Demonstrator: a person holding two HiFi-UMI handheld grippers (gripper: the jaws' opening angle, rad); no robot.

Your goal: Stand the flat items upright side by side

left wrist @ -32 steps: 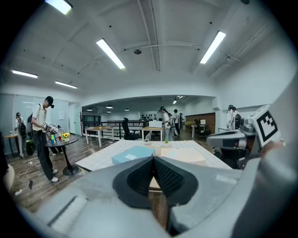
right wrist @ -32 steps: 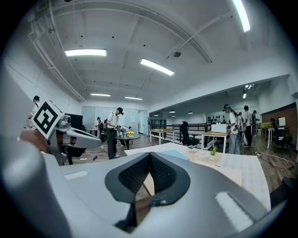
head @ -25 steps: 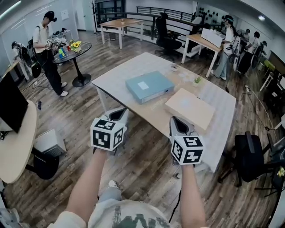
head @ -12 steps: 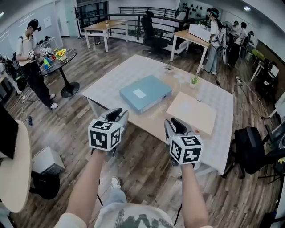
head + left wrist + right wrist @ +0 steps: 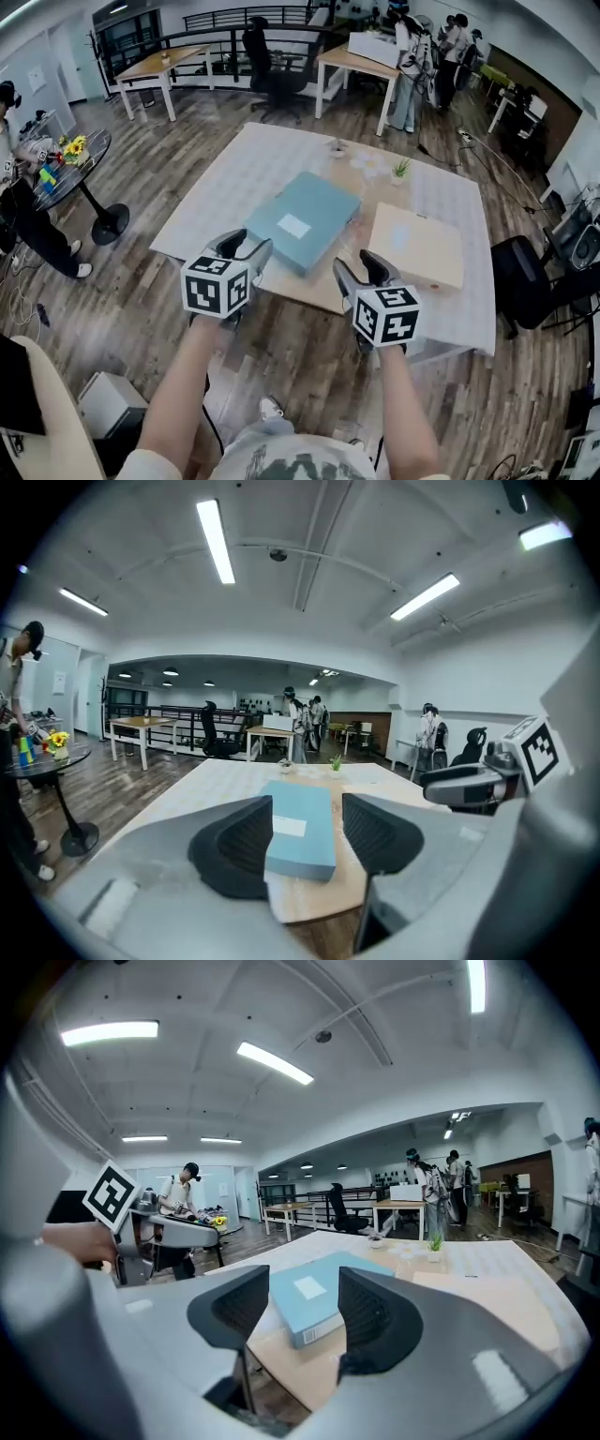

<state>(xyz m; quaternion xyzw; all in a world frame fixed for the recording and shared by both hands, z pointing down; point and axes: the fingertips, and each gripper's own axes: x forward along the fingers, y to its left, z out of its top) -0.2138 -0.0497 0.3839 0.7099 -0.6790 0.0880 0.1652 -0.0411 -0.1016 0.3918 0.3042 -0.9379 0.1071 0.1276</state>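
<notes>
Bright even ceiling strip lights [image 5: 216, 541], fisheye-warped edges, dark corners

We note a wood-plank floor [image 5: 309, 375], pale wooden desks [image 5: 155, 66], a black office chair [image 5: 258, 47], a round pedestal table [image 5: 92, 150] and ceiling strip lights [image 5: 216, 541].

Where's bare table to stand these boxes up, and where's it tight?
Widest bare stretch on the table: far left, between the blue box and the far edge. A second strip runs along the right edge past the tan box. Tight: the gap between the boxes, and around the plant.
</notes>
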